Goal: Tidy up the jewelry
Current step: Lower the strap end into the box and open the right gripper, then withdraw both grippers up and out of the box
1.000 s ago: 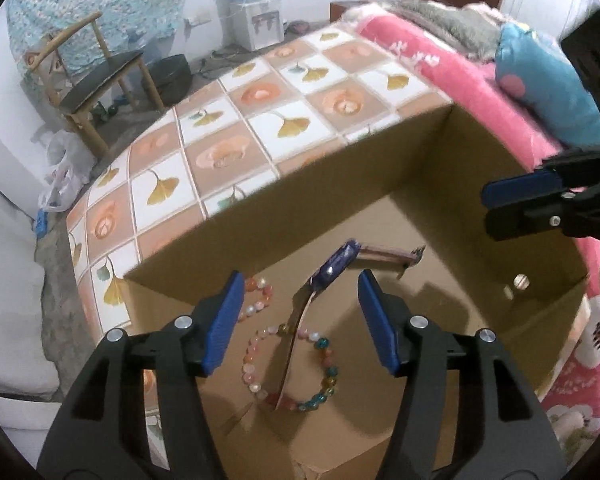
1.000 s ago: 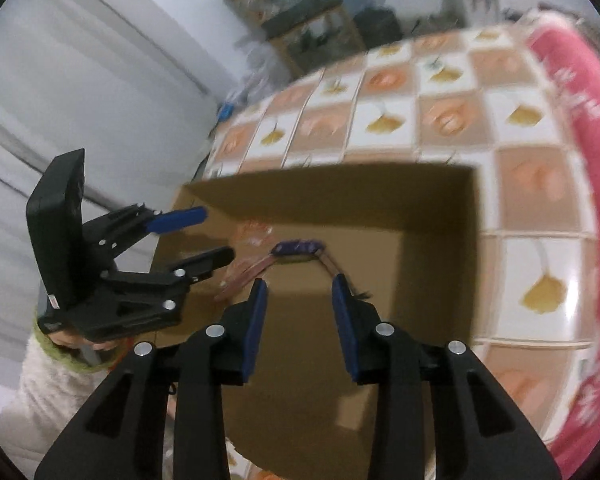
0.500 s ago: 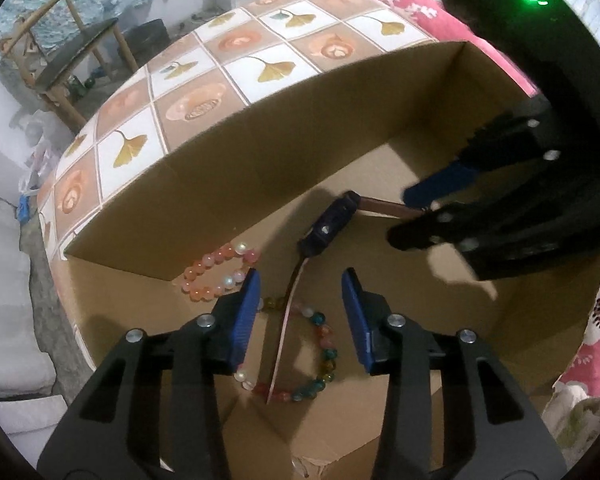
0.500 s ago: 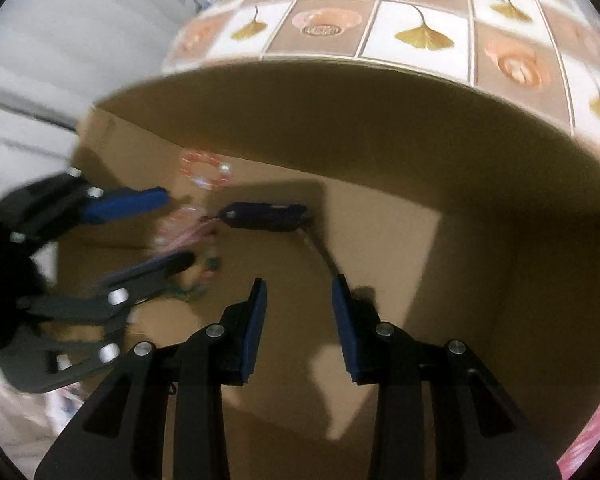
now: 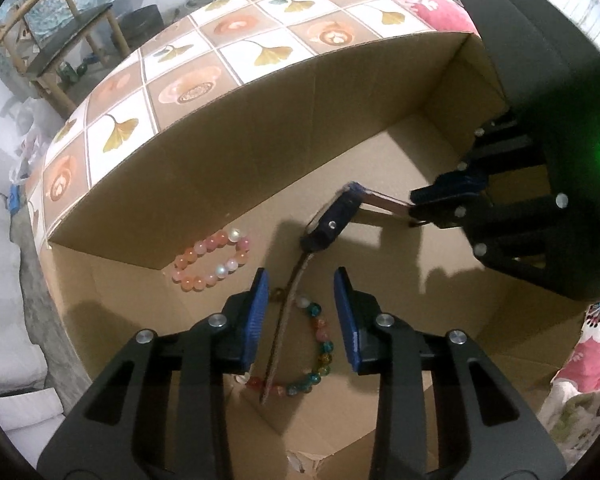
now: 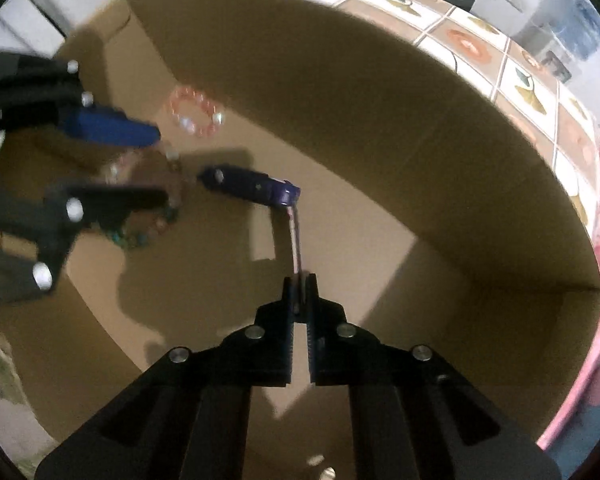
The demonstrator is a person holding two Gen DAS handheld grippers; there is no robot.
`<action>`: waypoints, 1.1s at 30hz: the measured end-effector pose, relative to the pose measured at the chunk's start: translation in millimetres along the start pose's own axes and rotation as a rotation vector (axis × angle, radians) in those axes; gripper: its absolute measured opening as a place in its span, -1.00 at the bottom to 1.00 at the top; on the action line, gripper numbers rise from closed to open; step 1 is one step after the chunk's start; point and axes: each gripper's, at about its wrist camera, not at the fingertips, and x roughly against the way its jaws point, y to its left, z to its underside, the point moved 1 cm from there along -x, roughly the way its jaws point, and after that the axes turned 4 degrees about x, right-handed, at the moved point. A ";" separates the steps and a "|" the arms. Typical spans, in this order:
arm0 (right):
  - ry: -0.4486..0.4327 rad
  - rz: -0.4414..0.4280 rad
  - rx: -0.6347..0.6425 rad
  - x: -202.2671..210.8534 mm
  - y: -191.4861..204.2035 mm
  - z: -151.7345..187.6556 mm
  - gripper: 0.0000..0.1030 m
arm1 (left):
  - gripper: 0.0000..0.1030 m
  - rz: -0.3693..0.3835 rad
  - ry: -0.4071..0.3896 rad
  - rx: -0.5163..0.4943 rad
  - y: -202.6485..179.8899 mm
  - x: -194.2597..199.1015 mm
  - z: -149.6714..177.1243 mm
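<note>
Inside the cardboard box (image 5: 260,152), the right gripper (image 6: 300,280) is clamping one strap of the watch (image 5: 332,222) – the left gripper (image 5: 300,312) (jaws closing, still apart) is straddling the other strap over the multicoloured bead bracelet (image 5: 320,344).

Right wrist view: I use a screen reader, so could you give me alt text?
The right gripper is shut on one strap end of a dark blue watch lying in a cardboard box. At left, the left gripper is closing over a multicoloured bead bracelet, beyond it a pink one.
</note>
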 end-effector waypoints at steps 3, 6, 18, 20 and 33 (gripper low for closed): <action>0.027 0.085 0.010 0.7 -4.2 6.1 -0.89 | -0.37 -0.014 0.007 -0.008 -2.3 -1.3 0.4; 0.037 0.199 -0.001 1.8 -13.3 9.2 -0.89 | -0.37 -0.025 0.011 -0.010 -2.3 -2.0 -0.1; -0.002 0.124 -0.112 25.2 -21.9 12.6 -0.72 | -0.37 -0.019 -0.002 0.010 4.3 -0.9 -2.6; -0.046 0.048 -0.133 35.2 -23.7 16.6 -0.64 | -0.37 -0.019 -0.005 0.007 3.9 -0.5 -2.9; -0.005 -0.161 -0.168 16.2 8.5 -1.3 -0.16 | -0.35 -0.022 -0.130 0.067 24.5 41.8 3.4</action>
